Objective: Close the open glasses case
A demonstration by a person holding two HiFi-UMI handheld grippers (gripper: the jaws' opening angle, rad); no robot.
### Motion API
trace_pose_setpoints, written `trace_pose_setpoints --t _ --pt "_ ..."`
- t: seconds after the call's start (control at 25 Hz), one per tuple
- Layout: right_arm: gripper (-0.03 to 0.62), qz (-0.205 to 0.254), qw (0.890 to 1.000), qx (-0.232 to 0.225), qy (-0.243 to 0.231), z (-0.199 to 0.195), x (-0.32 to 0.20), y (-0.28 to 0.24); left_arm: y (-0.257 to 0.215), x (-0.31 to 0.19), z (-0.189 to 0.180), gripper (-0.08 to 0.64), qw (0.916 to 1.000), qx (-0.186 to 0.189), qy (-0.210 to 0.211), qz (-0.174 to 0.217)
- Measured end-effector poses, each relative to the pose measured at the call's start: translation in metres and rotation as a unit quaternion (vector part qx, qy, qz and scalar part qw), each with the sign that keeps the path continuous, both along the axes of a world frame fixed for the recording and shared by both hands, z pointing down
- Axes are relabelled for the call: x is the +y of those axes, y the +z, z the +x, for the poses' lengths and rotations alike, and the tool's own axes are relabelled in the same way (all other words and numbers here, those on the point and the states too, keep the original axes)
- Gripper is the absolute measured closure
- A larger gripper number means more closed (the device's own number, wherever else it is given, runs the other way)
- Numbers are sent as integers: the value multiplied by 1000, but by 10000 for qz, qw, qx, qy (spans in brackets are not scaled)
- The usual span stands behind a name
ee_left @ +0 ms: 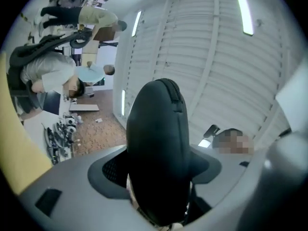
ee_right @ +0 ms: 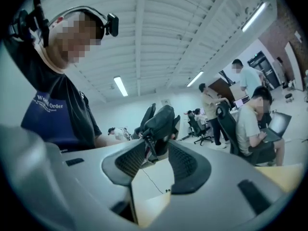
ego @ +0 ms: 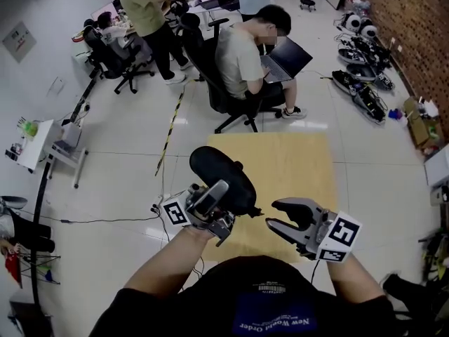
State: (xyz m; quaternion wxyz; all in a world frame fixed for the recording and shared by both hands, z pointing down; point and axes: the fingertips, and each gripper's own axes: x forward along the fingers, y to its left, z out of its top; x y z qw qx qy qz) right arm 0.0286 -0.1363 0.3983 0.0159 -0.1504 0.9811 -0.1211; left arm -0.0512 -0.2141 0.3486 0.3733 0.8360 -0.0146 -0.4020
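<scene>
The case (ego: 222, 177) looks shut along its seam, though I only see one edge, and it is held up in the air by the left gripper (ego: 219, 206) clamped on it, while the right gripper (ego: 275, 214) gapes empty nearby, so little seems left.

The glasses case (ego: 221, 177) sits between the jaws of the left gripper (ego: 226, 194), up over the near left part of the table (ego: 302, 160). The right gripper (ego: 273, 215) is just to the right of the case and apart from it, with nothing between its jaws. Behind the table's far edge a seated person (ego: 238, 58) is on an office chair (ego: 210, 72), with a laptop (ego: 289, 58) on the lap. Farther back and to the left, a standing person (ego: 144, 9) is beside more chairs and desks. Gear (ego: 361, 83) lies on the floor along the wall (ego: 414, 20) at the right. A small side table (ego: 42, 142) stands well off to the left.
</scene>
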Motion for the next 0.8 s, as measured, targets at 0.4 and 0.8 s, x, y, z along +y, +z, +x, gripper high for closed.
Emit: trace_pose_setpoints --t 0.4,0.8 --pt "468 571 9960 -494 -483 -22 22 -60 -67 49 -29 230 9894 1022 382 959" --pt "468 1371 9905 -138 -4 0 7 -101 15 72 54 230 8830 -3969 20 2504"
